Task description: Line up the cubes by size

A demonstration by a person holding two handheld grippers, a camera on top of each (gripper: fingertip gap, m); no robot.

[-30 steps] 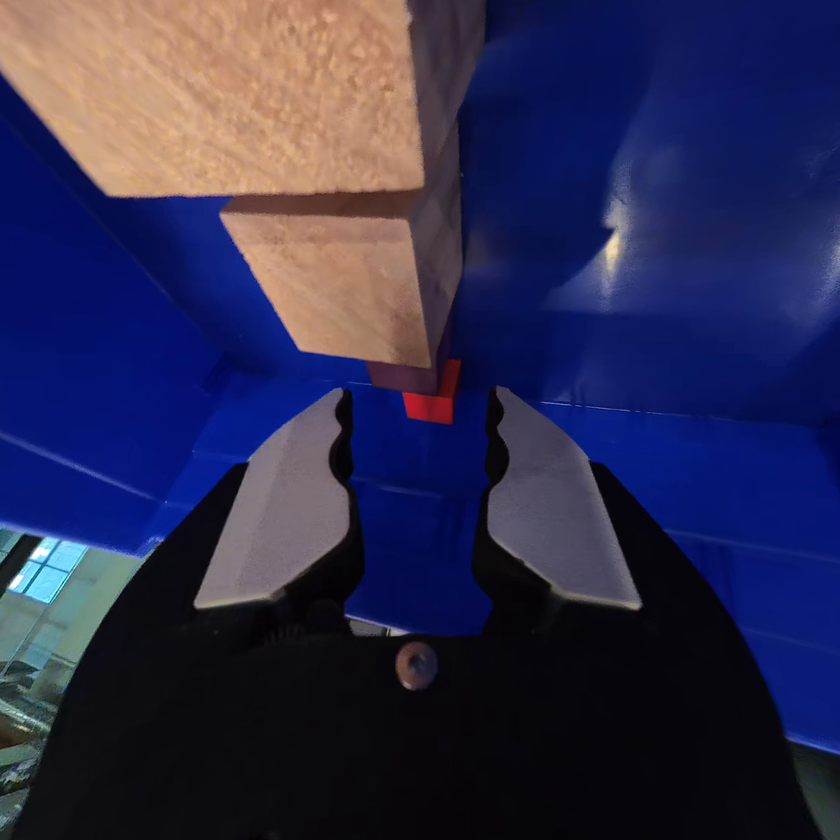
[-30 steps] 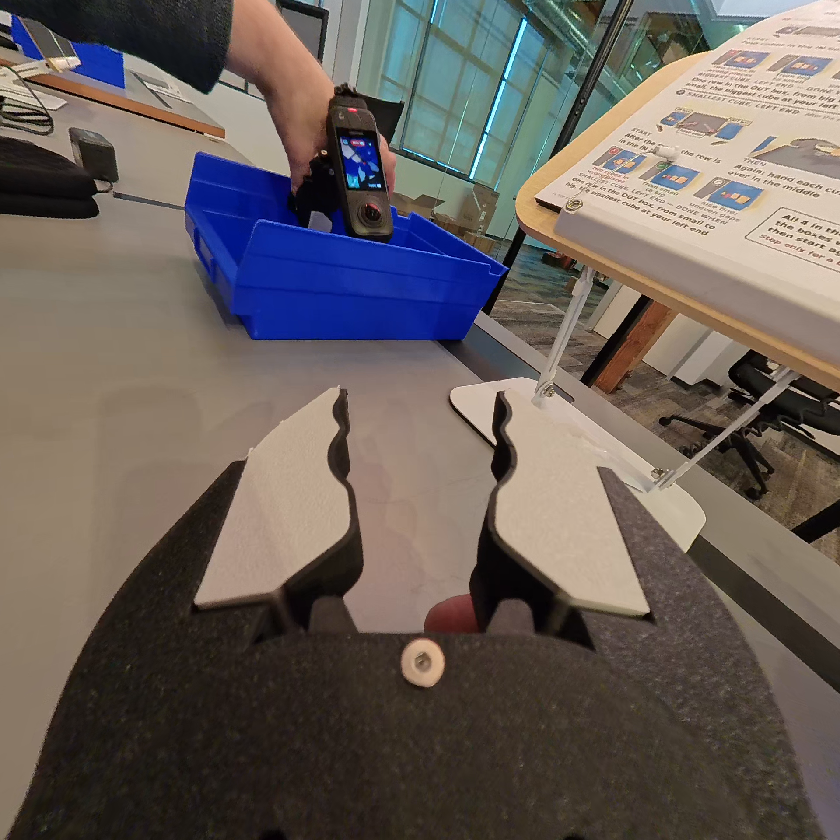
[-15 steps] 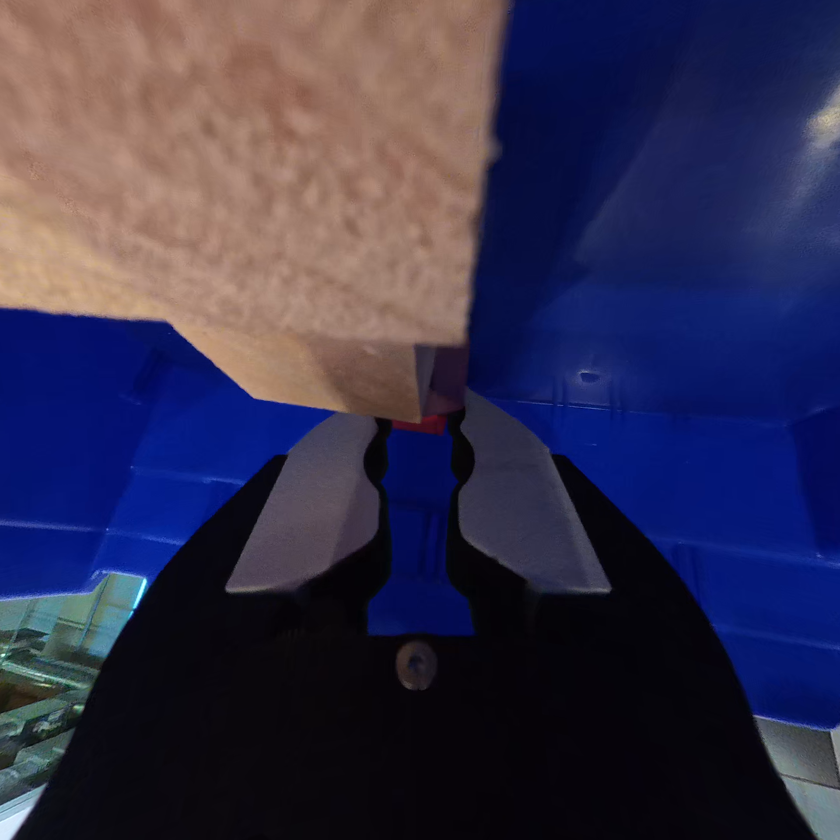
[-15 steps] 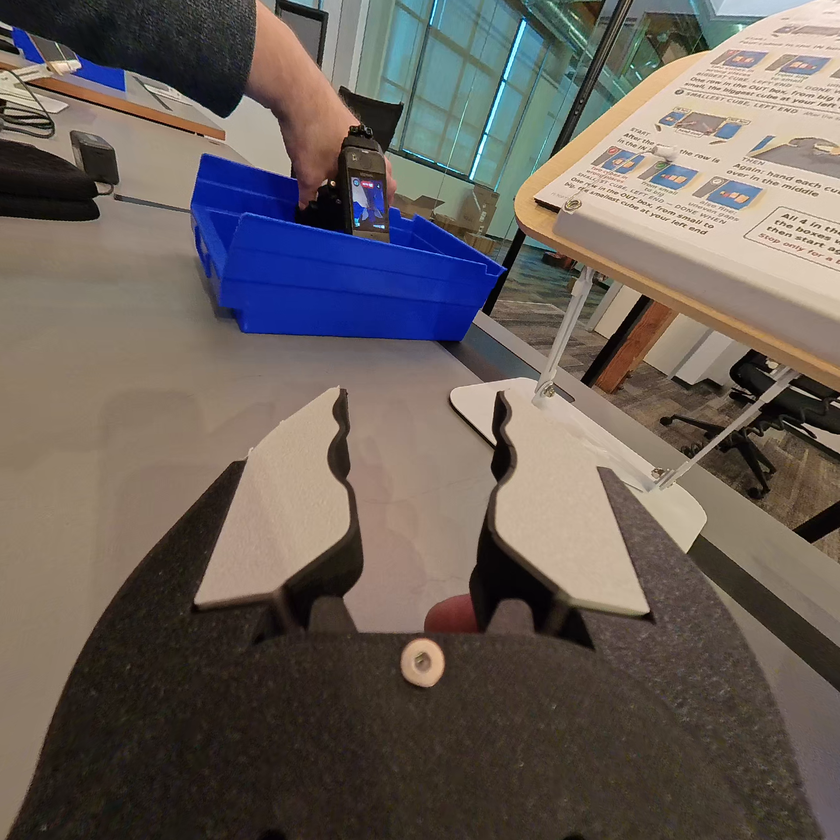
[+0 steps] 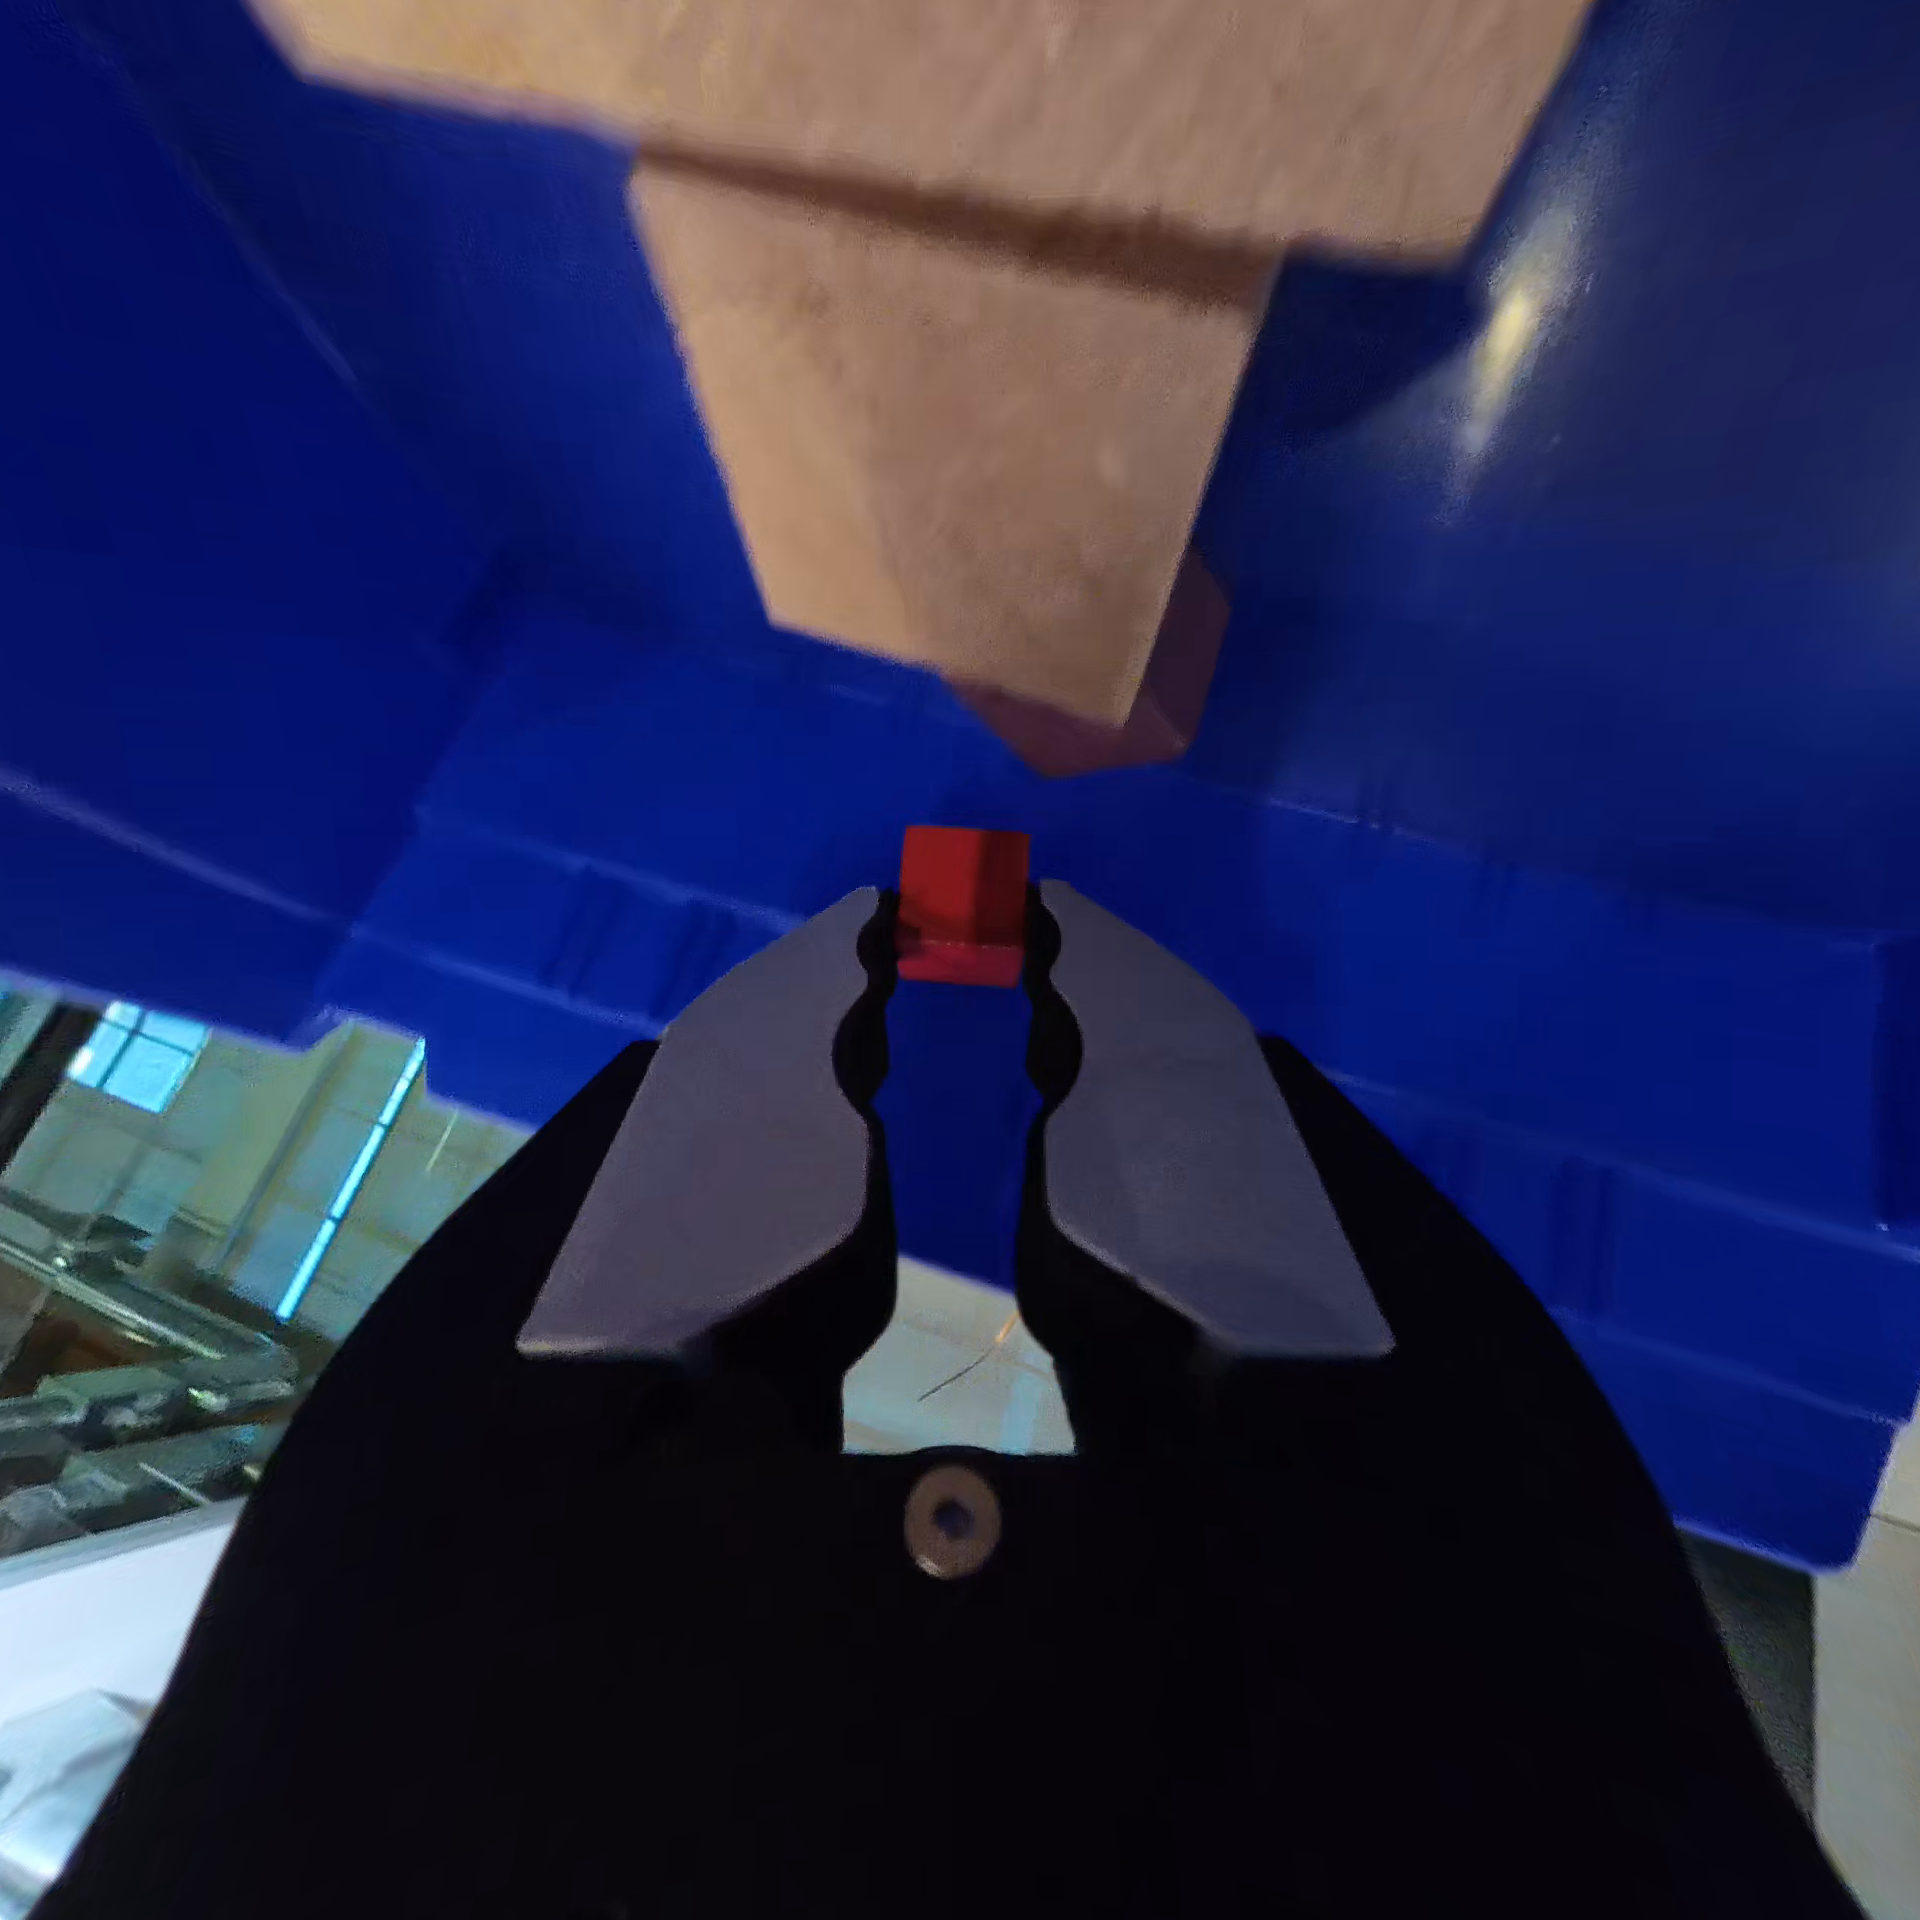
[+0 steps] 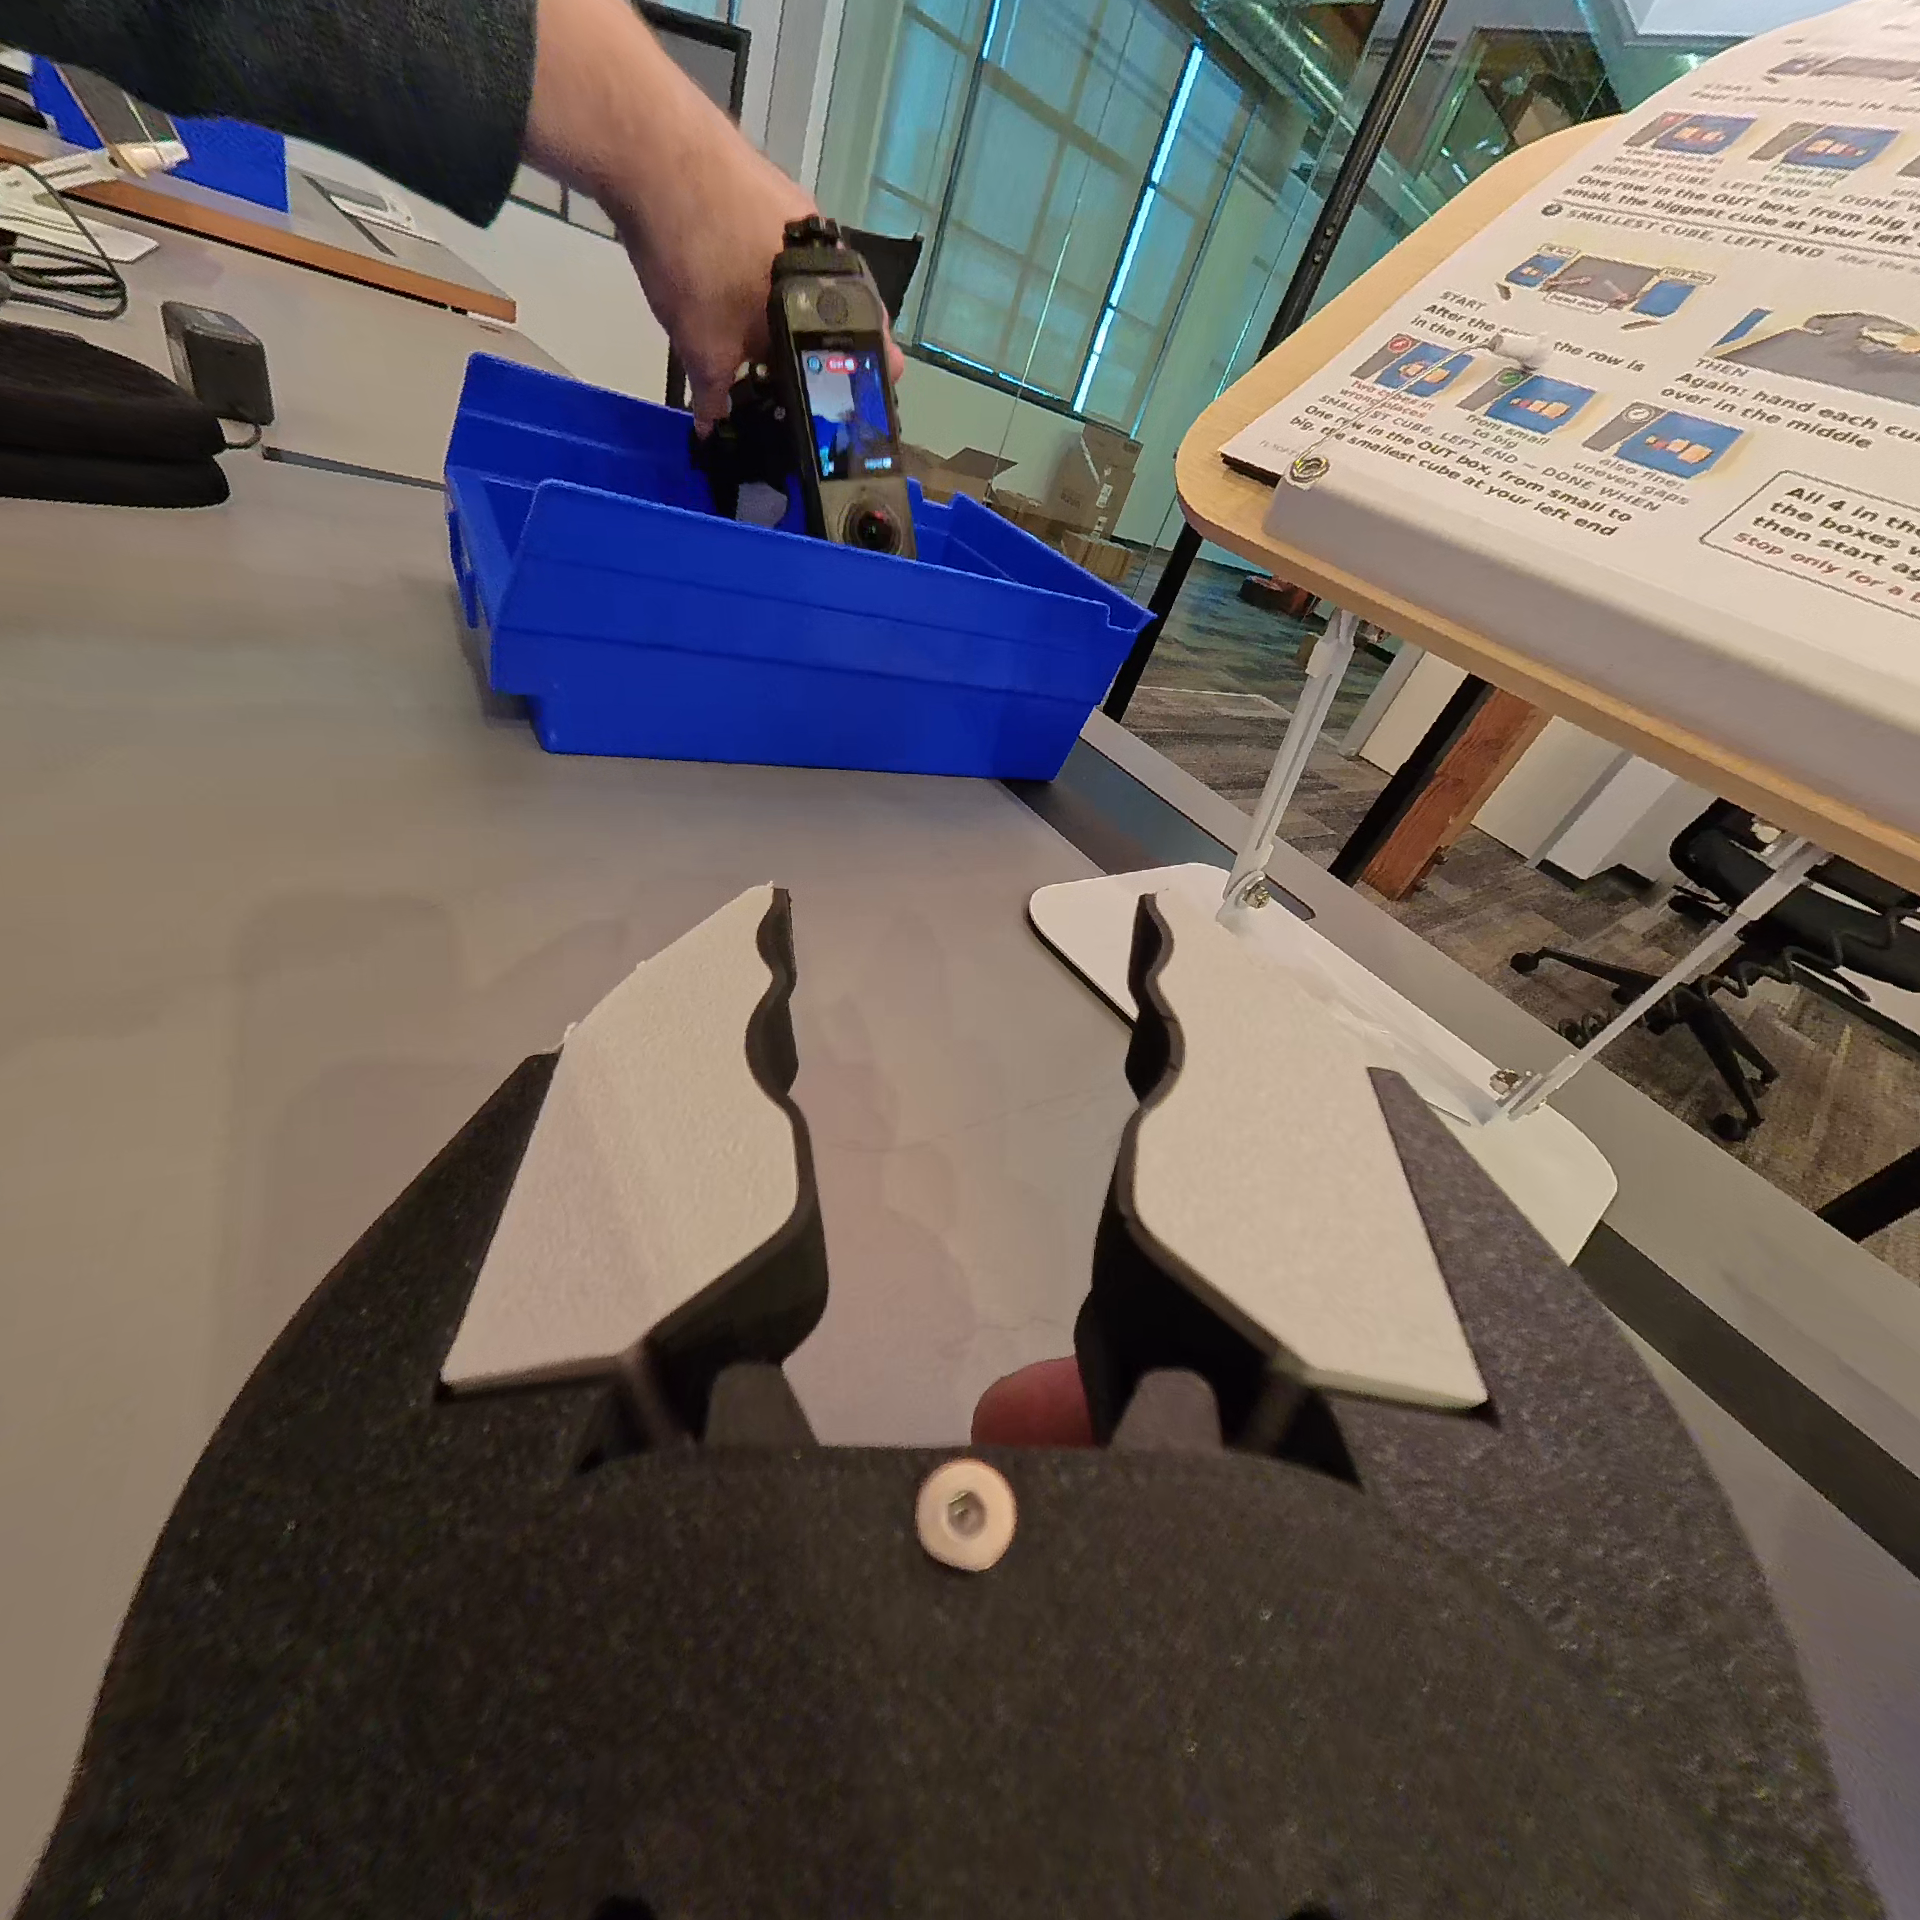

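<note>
My left gripper (image 5: 961,914) is shut on a small red cube (image 5: 961,904), pinched at the fingertips inside the blue bin (image 5: 312,520). Ahead of it in the bin stand wooden cubes in a row: a big one (image 5: 935,62), a medium one (image 5: 966,447) and a small darker one (image 5: 1122,717). In the right wrist view the left gripper (image 6: 821,436) shows in a person's hand, lifted in the blue bin (image 6: 790,665). My right gripper (image 6: 961,925) is open and empty above the grey table (image 6: 260,883).
A white instruction board (image 6: 1621,364) on a stand with a white base plate (image 6: 1330,1029) is at the right. The table edge runs along the right, with office chairs beyond. Black items and a small adapter (image 6: 218,353) lie at the far left. The grippers' ends are close to 45 cm from one another.
The left gripper's pads closed on the red cube and pulled it back away from the wooden cubes. The right gripper stayed still and open.
</note>
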